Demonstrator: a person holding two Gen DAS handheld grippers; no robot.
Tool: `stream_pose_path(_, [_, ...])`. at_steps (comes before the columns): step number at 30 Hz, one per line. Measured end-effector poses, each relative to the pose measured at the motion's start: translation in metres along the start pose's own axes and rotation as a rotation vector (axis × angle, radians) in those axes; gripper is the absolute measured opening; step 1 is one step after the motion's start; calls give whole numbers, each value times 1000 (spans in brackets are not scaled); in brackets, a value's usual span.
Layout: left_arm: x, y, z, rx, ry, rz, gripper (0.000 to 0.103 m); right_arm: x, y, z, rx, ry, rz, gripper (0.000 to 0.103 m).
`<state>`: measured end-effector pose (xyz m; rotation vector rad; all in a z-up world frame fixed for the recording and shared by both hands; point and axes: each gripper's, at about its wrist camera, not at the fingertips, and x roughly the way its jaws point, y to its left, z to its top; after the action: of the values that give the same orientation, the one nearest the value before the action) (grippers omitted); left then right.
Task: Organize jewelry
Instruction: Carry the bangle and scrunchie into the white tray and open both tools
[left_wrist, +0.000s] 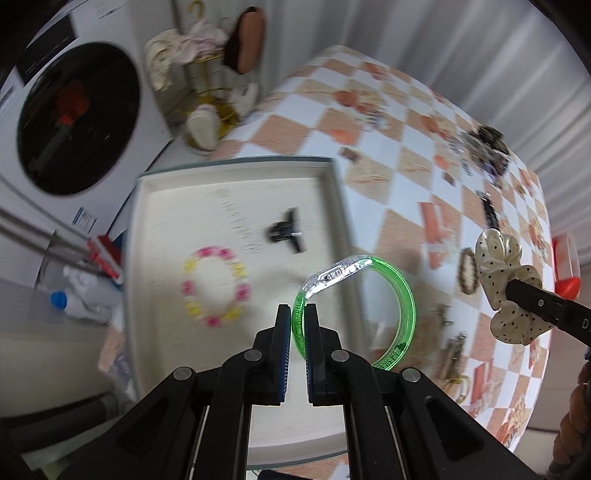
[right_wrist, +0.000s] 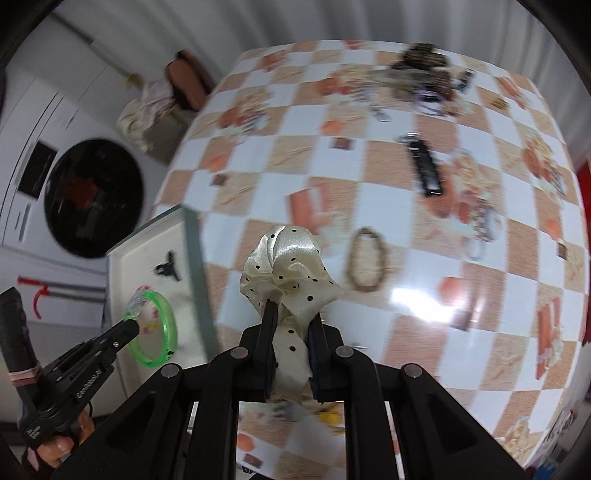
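My left gripper (left_wrist: 297, 312) is shut on a green and clear plastic bangle (left_wrist: 400, 295), holding it in the air over the right edge of the cream tray (left_wrist: 236, 173). In the tray lie a pink and yellow bead bracelet (left_wrist: 214, 288) and a black hair claw (left_wrist: 286, 232). My right gripper (right_wrist: 291, 314) is shut on a cream satin scrunchie with black dots (right_wrist: 288, 266), held above the checkered table. The right wrist view shows the left gripper (right_wrist: 135, 325) with the bangle (right_wrist: 159, 332) over the tray (right_wrist: 147, 243). The scrunchie (left_wrist: 506, 280) also shows at the right of the left wrist view.
On the checkered tablecloth (right_wrist: 369, 177) lie a brown bead bracelet (right_wrist: 367, 264), a black hair clip (right_wrist: 424, 166) and a heap of dark jewelry (right_wrist: 424, 74) at the far edge. A washing machine (left_wrist: 74, 118) stands left of the table. A red object (left_wrist: 567, 266) sits at the right.
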<state>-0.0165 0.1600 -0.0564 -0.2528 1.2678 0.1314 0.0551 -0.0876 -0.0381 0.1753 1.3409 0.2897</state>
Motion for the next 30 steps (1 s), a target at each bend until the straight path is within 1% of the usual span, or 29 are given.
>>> stream_pose_path(7, [4, 49, 3, -69, -12, 51, 12, 23, 62, -2, -92, 38, 54, 16])
stream_pose_path(12, [15, 71, 21, -90, -31, 78, 12, 43, 101, -6, -148, 66, 85, 16])
stream_pose_path(15, [24, 79, 34, -90, -43, 87, 12, 55, 117, -9, -166, 86, 101, 16])
stream_pose_path(20, [46, 86, 56, -84, -53, 99, 12, 78, 135, -12, -185, 120, 121, 15])
stream_pose_path(25, [68, 87, 64, -73, -37, 119, 12, 105, 145, -15, -201, 153, 117, 15])
stream_pose_path(30, [79, 83, 64, -48, -41, 146, 12, 125, 144, -18, -197, 175, 102, 15])
